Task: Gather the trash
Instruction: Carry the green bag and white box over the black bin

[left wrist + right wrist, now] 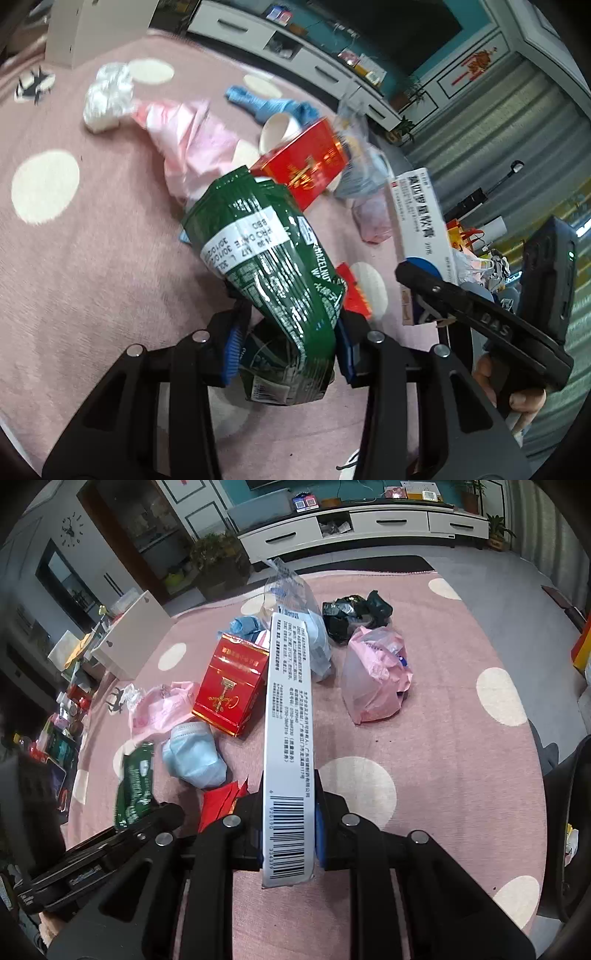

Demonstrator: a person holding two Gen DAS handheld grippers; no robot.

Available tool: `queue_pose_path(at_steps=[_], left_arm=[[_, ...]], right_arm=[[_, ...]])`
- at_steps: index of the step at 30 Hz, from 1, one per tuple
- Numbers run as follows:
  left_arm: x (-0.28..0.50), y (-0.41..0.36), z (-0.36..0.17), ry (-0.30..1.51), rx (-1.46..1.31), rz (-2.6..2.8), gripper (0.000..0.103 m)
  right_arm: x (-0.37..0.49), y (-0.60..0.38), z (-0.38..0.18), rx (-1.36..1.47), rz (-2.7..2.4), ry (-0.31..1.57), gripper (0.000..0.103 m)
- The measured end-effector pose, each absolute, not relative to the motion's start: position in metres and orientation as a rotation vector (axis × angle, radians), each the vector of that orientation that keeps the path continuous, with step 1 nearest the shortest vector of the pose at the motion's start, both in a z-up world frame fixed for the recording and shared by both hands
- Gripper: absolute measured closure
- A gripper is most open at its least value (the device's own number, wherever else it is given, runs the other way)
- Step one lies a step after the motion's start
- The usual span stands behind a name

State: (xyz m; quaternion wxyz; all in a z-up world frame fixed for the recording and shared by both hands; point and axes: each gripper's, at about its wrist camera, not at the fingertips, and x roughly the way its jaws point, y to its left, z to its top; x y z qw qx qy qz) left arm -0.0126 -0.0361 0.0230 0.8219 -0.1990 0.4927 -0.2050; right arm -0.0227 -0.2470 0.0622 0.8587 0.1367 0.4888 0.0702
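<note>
Left gripper (288, 343) clamped on crumpled green foil snack wrapper (266, 266), lifted above pink dotted rug (92, 277). Right gripper (288, 834) pinching long white cardboard medicine box (288, 716). Beyond on rug: red carton (231, 686), blue face mask (194, 757), knotted pink plastic bag (373, 675), black bag (354, 613).

Pink polka-dot carpet (461, 775): open floor on its right half, passable.
Obstacles, clustered centre-left: glossy red cardboard box (231, 686); crumpled light-blue face mask (194, 757) just beside it; tied pink plastic bag (373, 675); crumpled black plastic bag (354, 613) behind it; flat red paper packet (218, 805) near the grippers.
</note>
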Motion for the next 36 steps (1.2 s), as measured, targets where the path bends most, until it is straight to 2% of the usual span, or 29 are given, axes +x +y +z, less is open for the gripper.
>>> queue_pose_path(at_steps=[12,36], left_arm=[[-0.027,-0.024,0.050,0.972,-0.426,-0.455,0.061],[-0.044,-0.010,0.065,0.917,-0.387,-0.415,0.060]], right_arm=[[-0.028,-0.246,0.071,0.285,0.157,1.003,0.082],[-0.032,-0.244,0.079,0.283,0.176,0.987,0.082]])
